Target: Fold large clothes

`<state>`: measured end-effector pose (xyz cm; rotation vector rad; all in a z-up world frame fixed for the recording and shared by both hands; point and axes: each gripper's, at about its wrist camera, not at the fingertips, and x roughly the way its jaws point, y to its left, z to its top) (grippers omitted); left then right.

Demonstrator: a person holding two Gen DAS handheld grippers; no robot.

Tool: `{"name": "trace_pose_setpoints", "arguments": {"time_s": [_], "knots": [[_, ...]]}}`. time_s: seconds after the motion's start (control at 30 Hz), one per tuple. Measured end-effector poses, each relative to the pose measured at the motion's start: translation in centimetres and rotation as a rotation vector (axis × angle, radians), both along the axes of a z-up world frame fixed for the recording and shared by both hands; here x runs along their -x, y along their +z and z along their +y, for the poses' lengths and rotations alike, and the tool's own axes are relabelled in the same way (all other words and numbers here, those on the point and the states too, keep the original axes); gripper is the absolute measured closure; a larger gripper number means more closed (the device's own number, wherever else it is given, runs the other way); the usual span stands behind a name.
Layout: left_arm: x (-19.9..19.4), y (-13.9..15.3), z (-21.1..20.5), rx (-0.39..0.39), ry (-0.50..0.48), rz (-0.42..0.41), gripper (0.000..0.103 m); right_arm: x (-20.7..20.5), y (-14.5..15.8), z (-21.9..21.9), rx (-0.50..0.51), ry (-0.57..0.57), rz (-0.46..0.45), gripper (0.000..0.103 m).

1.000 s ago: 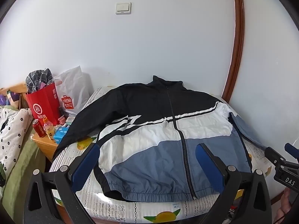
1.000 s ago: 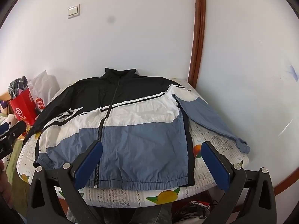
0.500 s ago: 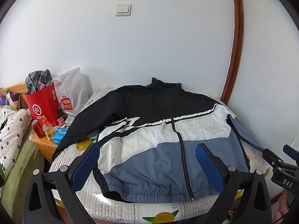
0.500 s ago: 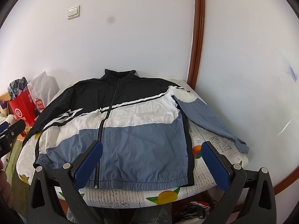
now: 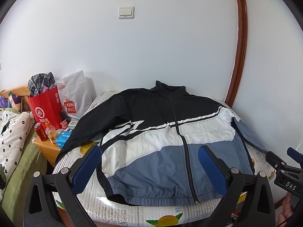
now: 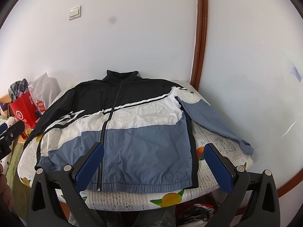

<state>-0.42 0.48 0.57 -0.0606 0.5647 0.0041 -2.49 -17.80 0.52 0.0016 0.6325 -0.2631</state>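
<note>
A zipped jacket (image 5: 162,141) (image 6: 132,124) in black, white and blue lies flat, front up, on a table with a fruit-print cloth (image 5: 132,213) (image 6: 217,141), collar toward the wall. Its black sleeve (image 5: 81,132) hangs off the left edge; its blue sleeve (image 6: 214,121) stretches to the right. My left gripper (image 5: 149,162) hovers open before the hem, holding nothing. My right gripper (image 6: 154,158) is open too, in front of the hem's right half, empty.
A wooden nightstand (image 5: 45,147) left of the table carries a red paper bag (image 5: 46,109), a white plastic bag (image 5: 75,94), a can and a bottle. A bed with dotted bedding (image 5: 13,132) lies further left. A white wall and brown door frame (image 6: 198,37) stand behind.
Both grippers have drifted slightly back and upward, so the jacket sits a little lower in each view. The jacket itself has not moved; both grippers remain open.
</note>
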Motion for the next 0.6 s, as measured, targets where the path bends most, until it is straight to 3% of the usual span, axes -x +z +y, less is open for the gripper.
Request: {"name": "trace_pose_setpoints", "arguments": {"time_s": [0.6], "knots": [[0.25,-0.55,-0.02,-0.014,0.007,-0.002,0.0,0.2,-0.1,-0.11,0.01,-0.011,0.001,0.0]]}}
